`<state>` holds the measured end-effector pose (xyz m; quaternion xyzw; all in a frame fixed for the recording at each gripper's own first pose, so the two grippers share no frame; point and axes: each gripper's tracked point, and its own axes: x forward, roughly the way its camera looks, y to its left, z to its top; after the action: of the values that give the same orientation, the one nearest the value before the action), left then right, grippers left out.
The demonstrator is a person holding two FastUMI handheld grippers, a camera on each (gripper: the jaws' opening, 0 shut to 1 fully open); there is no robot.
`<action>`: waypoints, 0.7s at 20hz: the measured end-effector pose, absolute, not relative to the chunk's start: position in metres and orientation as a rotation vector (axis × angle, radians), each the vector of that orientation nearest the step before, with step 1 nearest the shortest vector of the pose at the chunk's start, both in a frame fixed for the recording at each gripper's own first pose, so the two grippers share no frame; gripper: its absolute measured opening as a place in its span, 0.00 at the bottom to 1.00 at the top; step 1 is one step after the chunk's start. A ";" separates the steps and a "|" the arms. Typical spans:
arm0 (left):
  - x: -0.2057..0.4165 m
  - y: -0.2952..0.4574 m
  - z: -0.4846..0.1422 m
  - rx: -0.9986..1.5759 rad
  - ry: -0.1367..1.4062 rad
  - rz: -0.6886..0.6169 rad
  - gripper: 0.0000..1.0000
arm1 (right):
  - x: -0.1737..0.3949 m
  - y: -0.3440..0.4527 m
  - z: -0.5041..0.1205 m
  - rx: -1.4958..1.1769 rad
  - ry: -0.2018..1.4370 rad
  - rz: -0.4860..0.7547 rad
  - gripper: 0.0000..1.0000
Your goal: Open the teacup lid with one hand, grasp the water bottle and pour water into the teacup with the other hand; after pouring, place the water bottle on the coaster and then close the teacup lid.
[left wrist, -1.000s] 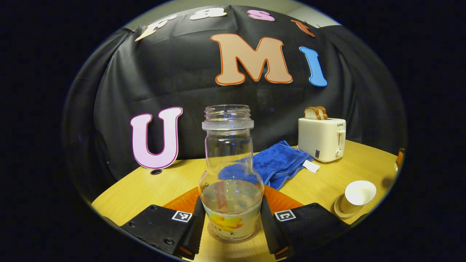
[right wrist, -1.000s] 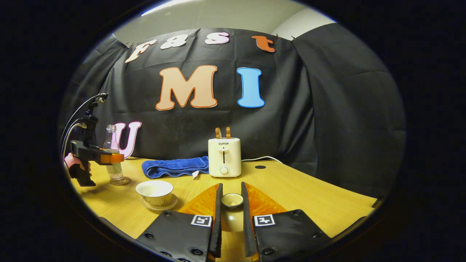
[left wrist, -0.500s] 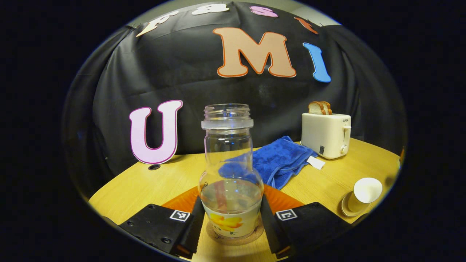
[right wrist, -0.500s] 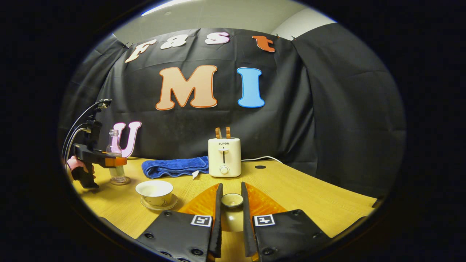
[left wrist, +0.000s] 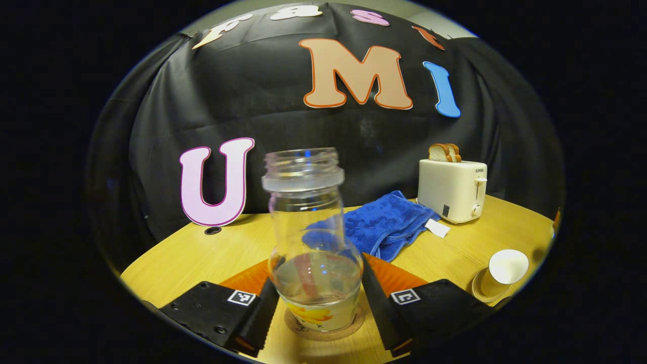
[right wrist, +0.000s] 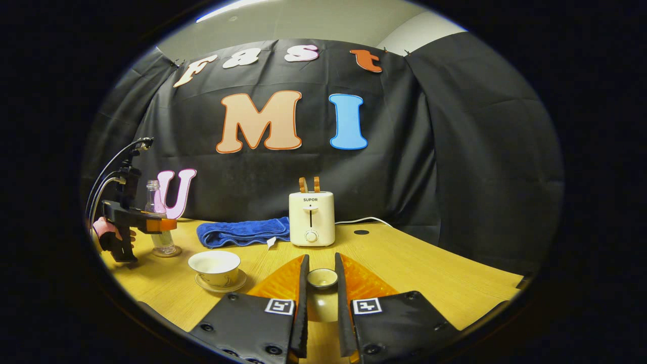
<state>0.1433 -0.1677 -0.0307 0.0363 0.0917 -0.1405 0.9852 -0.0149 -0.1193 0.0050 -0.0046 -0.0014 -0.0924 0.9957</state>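
In the left gripper view, the left gripper [left wrist: 317, 308] stands with its two fingers on either side of the water bottle [left wrist: 311, 242]. The bottle leans slightly toward 11 o'clock and its base sits on the cork coaster [left wrist: 323, 328]. The right finger lies against the glass, but whether the left finger presses on it cannot be told. At about 3 o'clock from the bottle, near the table's edge, the teacup [left wrist: 503, 270] stands uncovered on its saucer.

In the right gripper view, the same bottle stands at 9 o'clock, the teacup nearer at 8 o'clock. The right gripper [right wrist: 322, 298] is clamped on the teacup lid [right wrist: 322, 278], which is held between its fingers above the wooden table [right wrist: 429, 283]. At 12 o'clock behind the lid stands a toaster [right wrist: 311, 218], with a blue towel [right wrist: 242, 232] just left of it.
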 end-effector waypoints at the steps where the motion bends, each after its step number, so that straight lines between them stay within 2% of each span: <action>1: 0.142 -0.169 -0.031 0.070 0.186 -0.284 0.83 | -0.015 -0.119 0.005 -0.009 -0.002 -0.185 0.28; 3: 0.141 -0.169 -0.033 0.064 0.193 -0.289 0.87 | -0.016 -0.120 0.005 -0.009 -0.003 -0.185 0.28; 4: 0.141 -0.169 -0.034 0.061 0.196 -0.289 0.93 | -0.016 -0.119 0.005 -0.009 -0.003 -0.185 0.28; 6: 0.140 -0.168 -0.036 0.053 0.199 -0.286 0.97 | -0.016 -0.119 0.005 -0.009 -0.003 -0.185 0.28; 14: 0.129 -0.165 -0.047 -0.010 0.228 -0.300 0.97 | -0.016 -0.120 0.005 -0.009 -0.004 -0.185 0.28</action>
<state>0.1286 -0.1653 -0.0471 -0.0049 0.1132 -0.1490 0.9823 -0.0157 -0.1197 0.0048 -0.0046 -0.0019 -0.0922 0.9957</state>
